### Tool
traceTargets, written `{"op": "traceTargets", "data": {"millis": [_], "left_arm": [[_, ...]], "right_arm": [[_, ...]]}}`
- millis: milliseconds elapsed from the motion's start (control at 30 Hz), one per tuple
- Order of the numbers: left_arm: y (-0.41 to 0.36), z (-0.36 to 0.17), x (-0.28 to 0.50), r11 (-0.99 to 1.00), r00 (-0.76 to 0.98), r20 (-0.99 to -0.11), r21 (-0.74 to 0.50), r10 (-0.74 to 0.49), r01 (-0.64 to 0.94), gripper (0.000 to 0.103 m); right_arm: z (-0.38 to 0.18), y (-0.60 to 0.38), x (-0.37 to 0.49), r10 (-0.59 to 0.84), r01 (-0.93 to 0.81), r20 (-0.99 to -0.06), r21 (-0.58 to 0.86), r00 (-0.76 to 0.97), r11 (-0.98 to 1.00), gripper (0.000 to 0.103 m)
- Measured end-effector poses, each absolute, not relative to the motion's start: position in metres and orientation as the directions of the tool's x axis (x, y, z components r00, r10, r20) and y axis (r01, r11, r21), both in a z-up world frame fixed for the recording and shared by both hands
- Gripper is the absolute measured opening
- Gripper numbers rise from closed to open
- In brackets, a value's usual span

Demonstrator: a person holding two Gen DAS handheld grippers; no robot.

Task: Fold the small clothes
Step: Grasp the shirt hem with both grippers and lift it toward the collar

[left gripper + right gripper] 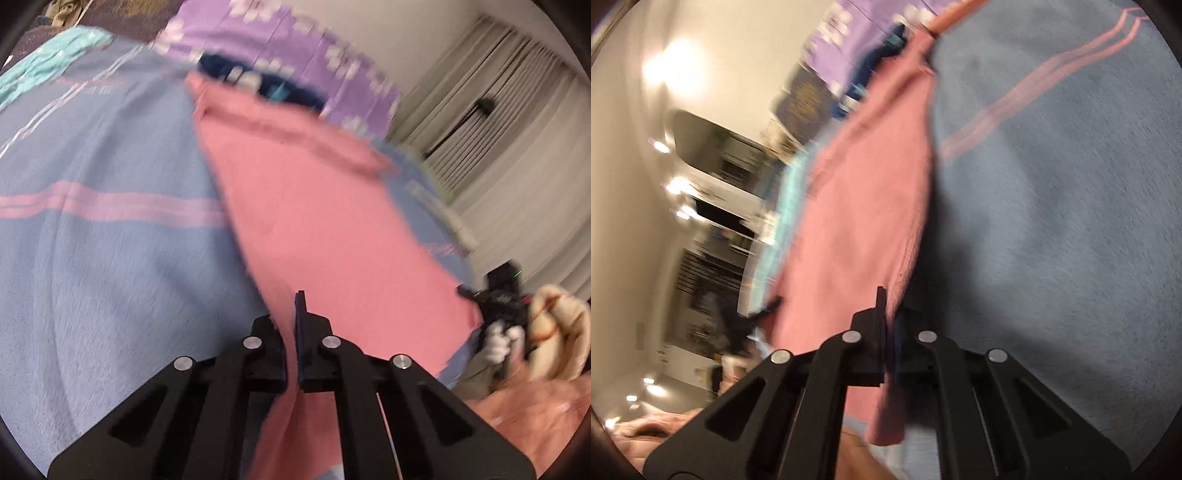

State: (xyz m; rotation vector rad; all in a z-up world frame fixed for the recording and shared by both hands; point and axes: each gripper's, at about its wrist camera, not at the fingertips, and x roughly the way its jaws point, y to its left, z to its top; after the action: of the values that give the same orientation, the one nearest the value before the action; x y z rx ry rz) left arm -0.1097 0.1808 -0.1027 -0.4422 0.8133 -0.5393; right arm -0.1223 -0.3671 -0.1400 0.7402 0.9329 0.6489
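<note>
Fingers on my left gripper (295, 328) are clamped tight on one near corner of the pink garment (314, 206), and those on my right gripper (888, 325) are pinched just as hard on the other near corner, cloth visibly squeezed between the pads on both sides. I judge I hold it that way so the near hem comes up evenly and can be carried over in one fold. From there the garment runs away from me across the blue blanket (110, 258) on the bed, its far end near the dark blue clothing (258, 83) and purple floral pillow (295, 37).
</note>
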Motion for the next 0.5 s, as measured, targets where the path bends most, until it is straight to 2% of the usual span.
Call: {"op": "traceTargets", "data": {"millis": [67, 167, 333, 433, 500], "left_arm": [[0.178, -0.073, -0.112, 0.739, 0.611, -0.461, -0.583, -0.643, 0.338, 0.002], [0.169, -0.029, -0.12, 0.715, 0.66, -0.353, -0.561, -0.663, 0.418, 0.002], [0.16, 0.029, -0.168, 0.686, 0.692, -0.215, -0.5, -0.689, 0.528, 0.002], [0.162, 0.045, -0.204, 0.699, 0.709, -0.207, -0.487, -0.674, 0.523, 0.003], [0.165, 0.043, -0.213, 0.715, 0.722, -0.23, -0.503, -0.653, 0.486, 0.003]], "right_arm": [[-0.117, -0.374, -0.122, 0.789, -0.234, -0.373, 0.815, 0.488, 0.53, 0.002], [-0.074, -0.378, -0.125, 0.779, -0.321, -0.311, 0.781, 0.544, 0.536, 0.002], [0.0, -0.388, -0.166, 0.77, -0.485, -0.171, 0.688, 0.615, 0.54, 0.002], [0.032, -0.399, -0.211, 0.74, -0.541, -0.122, 0.606, 0.661, 0.583, 0.002], [0.042, -0.402, -0.233, 0.691, -0.523, -0.158, 0.542, 0.705, 0.658, 0.003]]}}
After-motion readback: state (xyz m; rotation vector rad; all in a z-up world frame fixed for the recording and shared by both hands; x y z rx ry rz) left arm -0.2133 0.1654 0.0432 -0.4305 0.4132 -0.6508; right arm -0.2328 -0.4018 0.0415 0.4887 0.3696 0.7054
